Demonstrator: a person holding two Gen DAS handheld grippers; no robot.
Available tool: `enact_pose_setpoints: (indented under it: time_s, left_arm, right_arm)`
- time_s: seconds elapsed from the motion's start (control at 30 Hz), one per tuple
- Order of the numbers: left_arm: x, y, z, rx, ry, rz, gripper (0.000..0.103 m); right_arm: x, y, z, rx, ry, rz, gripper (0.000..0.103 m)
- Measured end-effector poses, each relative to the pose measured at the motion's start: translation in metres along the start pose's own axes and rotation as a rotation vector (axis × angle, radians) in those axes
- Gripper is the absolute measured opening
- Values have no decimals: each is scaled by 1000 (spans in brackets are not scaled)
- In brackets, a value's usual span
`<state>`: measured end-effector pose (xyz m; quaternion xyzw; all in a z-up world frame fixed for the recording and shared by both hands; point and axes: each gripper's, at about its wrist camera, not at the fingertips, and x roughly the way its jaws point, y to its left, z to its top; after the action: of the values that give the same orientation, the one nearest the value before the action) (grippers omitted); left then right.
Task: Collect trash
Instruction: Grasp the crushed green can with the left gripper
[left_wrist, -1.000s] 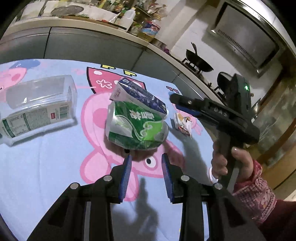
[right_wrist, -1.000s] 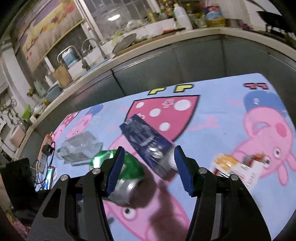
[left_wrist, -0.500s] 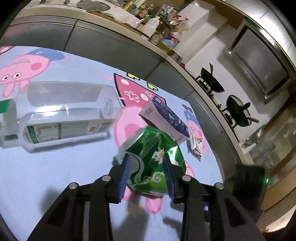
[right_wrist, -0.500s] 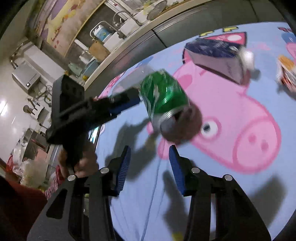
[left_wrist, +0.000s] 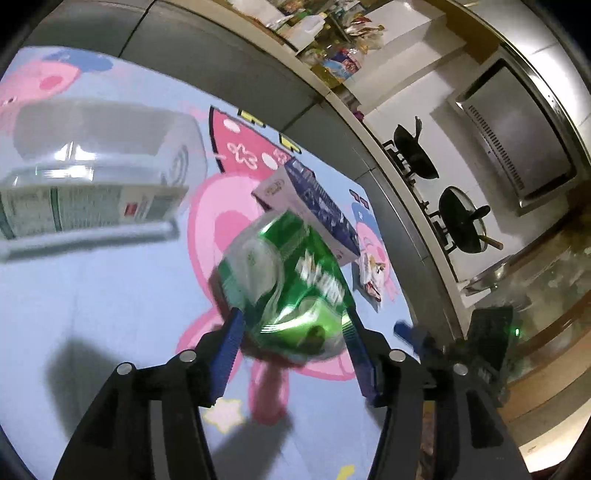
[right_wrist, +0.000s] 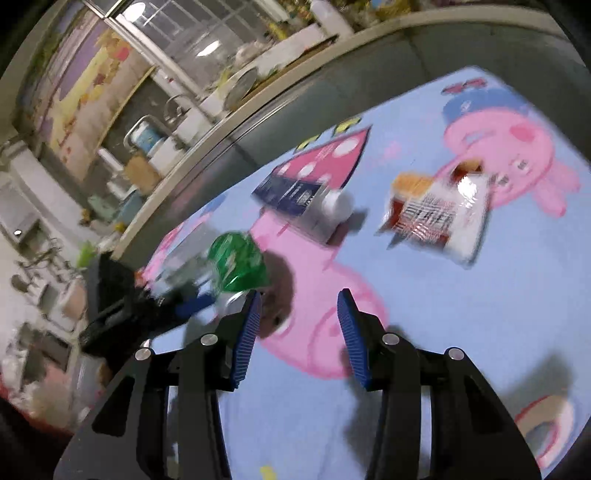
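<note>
A crushed green can (left_wrist: 288, 280) lies on the cartoon tablecloth (left_wrist: 92, 314) between the fingers of my left gripper (left_wrist: 293, 332). Its jaws are opening and flank the can on both sides; I see no firm squeeze. In the right wrist view the same can (right_wrist: 236, 258) shows at the left with the left gripper (right_wrist: 177, 306) reaching it. My right gripper (right_wrist: 299, 317) hovers open over the cloth with nothing between its fingers. Ahead of it lie a dark blue carton (right_wrist: 295, 195) and a red and white snack wrapper (right_wrist: 436, 221).
A clear plastic bottle (left_wrist: 92, 173) lies on its side at the left of the cloth. The carton (left_wrist: 314, 203) and wrapper (left_wrist: 373, 273) sit just beyond the can. A grey cabinet front (left_wrist: 221, 66) borders the far edge, with a stove and pans (left_wrist: 461, 221) at the right.
My left jaws have widened and now stand on either side of the green can. My right gripper has swung away from the can toward the carton and wrapper.
</note>
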<state>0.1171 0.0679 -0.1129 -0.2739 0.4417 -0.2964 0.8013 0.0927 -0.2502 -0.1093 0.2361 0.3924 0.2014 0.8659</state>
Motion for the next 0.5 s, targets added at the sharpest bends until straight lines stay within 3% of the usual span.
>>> enact_pose_setpoints:
  time_s: [0.23,0.5]
  left_arm:
    - [-7,8,-4,-35,7,-26,55]
    - [8,6,4,-66,27,-105,55]
  right_arm:
    - [21,31,28,-109,-12,-4,41]
    - [79,49,40,-118,67,26,32]
